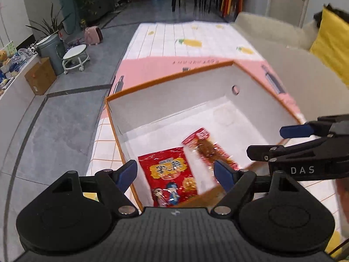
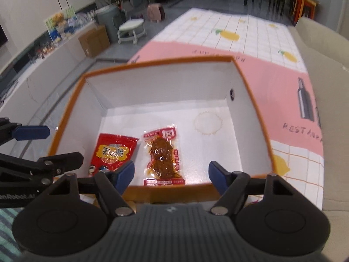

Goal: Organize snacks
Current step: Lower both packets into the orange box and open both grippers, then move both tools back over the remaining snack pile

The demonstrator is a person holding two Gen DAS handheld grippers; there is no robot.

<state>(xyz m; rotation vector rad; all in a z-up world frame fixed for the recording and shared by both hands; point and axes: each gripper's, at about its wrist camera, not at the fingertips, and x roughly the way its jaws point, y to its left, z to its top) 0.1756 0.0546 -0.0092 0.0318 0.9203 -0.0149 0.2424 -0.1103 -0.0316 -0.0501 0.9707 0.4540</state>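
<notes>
Both snacks lie flat on the white floor of the open orange-rimmed cardboard box point(image 2: 250, 91), which stands on a table under a pink and white gridded cloth with lemon prints point(image 2: 268, 80). In the right wrist view the red foil snack packet with cartoon figures point(image 2: 113, 152) sits at about 8 o'clock on the box floor, and the clear pouch with red print and a brown snack inside point(image 2: 163, 157) lies just beside it toward 6 o'clock, the two apart by a thin strip of white.

The right hand-held gripper point(image 2: 171, 175) hangs above the near rim, jaws spread wide and nothing between them; it looks released. The left hand-held gripper point(image 1: 175, 173) is likewise spread and empty above the near left corner.

By my reading, this is the step after a drop, so the sound way on is to lift both tools straight clear of the box walls before swinging off for another item, keeping the jaws wide so no pad catches the rim or drags a packet.

The left wrist view shows the red foil packet point(image 1: 172, 174) partly cut off by the near wall and the clear pouch point(image 1: 209, 150) blurred and slanted; only the right wrist view gives both whole. The left view alone shows a yellow cushion point(image 1: 331, 43) on the pale sofa at 2 o'clock.
</notes>
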